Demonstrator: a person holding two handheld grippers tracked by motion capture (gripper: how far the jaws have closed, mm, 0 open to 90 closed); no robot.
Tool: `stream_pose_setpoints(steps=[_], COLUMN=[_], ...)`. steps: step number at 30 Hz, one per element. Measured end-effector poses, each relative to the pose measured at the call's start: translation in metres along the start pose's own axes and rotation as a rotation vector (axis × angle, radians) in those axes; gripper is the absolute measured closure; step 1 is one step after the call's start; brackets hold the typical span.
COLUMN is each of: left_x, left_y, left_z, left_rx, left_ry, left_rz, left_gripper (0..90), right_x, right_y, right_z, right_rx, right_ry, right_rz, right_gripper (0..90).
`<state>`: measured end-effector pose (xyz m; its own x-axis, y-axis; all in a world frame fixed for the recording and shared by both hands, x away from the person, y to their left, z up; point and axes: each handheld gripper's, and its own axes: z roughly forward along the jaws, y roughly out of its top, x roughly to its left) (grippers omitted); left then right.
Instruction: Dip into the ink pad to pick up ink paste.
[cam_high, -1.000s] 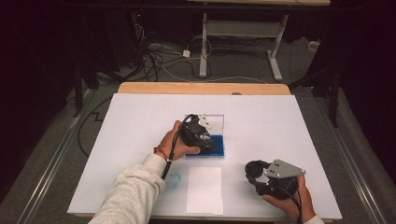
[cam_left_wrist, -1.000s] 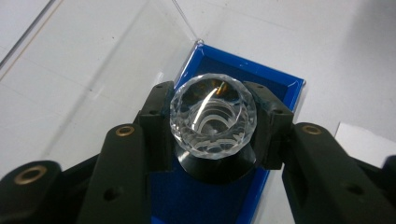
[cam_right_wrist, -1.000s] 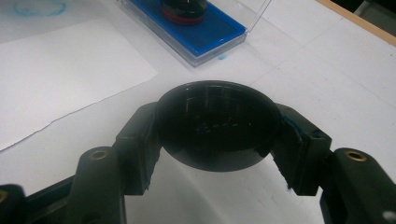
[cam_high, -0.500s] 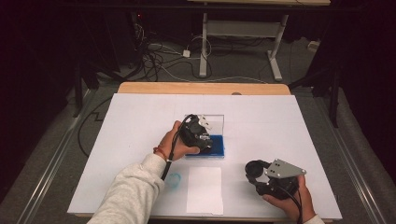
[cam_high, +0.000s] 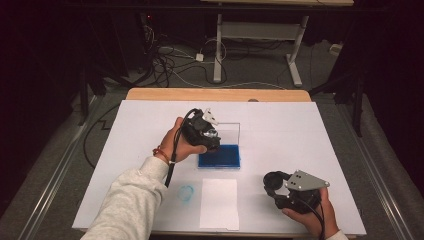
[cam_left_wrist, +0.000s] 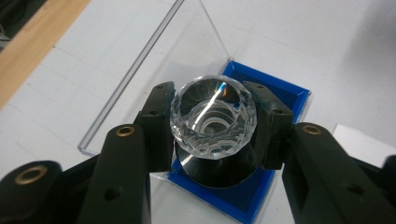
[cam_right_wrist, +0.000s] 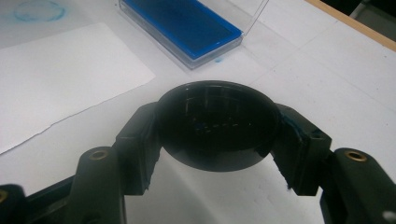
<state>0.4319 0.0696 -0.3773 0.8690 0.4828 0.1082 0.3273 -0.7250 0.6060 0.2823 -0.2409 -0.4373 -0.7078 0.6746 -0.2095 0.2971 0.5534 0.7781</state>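
A faceted clear stamp (cam_left_wrist: 213, 120), glassy on top with a round black base beneath, is clamped between the jaws of the left gripper (cam_left_wrist: 213, 128), one black pad pressed to each side, and is held just above the blue ink pad (cam_left_wrist: 261, 186). The pad itself is seated in a shallow clear case whose transparent lid (cam_left_wrist: 154, 70) stands raised at the far side of the pad. In the high view the left gripper (cam_high: 202, 134) is seen over the near-left part of the ink pad (cam_high: 220, 156), gripped by a hand emerging from a pale grey sleeve (cam_high: 127, 205). A white sheet of paper (cam_high: 219, 202) lies on the table nearer the person than the ink pad, and a faint blue ring-shaped mark (cam_high: 186, 193) is printed on the white table cover (cam_high: 310, 130) just left of that sheet. To the right of the ink pad and nearer the person, the right gripper (cam_high: 280, 186) is held low over the table, its jaws closed tightly on a round black cap (cam_right_wrist: 217, 128), seen side-on between the pads in the right gripper view, with the ink pad (cam_right_wrist: 180, 23) lying beyond it.
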Motion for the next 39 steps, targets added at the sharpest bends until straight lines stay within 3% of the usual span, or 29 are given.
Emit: stream_pose_setpoints(steps=[7,11,20,28,30,35,39], left_x=[-0.004,-0.002,-0.003,-0.002,-0.003,-0.002,-0.008], left_y=[-0.016,-0.024,-0.033,-0.034,-0.034,-0.036,-0.037], left_z=[0.022,0.029,0.032,0.027,0.026,0.029,0.031], left_rx=[0.036,0.034,-0.005,0.017,0.011,-0.002,-0.016], left_ry=[-0.009,-0.032,-0.040,-0.059,-0.032,-0.052,-0.035], left_rz=[0.002,-0.023,-0.048,-0.055,-0.058,-0.072,-0.061], left_gripper=[55.0,55.0,54.9,54.9,55.0,54.9,54.8], right_x=[0.000,0.000,-0.001,-0.001,-0.001,-0.001,-0.001], right_y=[-0.001,-0.001,-0.002,-0.002,-0.002,-0.002,-0.002], right_z=[0.002,0.002,0.002,0.002,0.002,0.003,0.003], right_rx=[0.006,0.011,0.012,0.010,0.010,0.015,0.017], right_ry=[0.003,0.004,-0.008,-0.015,-0.017,-0.013,-0.012], right_rz=[-0.002,0.000,0.005,0.012,0.010,0.013,0.012], right_gripper=[38.7,38.7,38.7,38.7,38.7,38.7,38.7])
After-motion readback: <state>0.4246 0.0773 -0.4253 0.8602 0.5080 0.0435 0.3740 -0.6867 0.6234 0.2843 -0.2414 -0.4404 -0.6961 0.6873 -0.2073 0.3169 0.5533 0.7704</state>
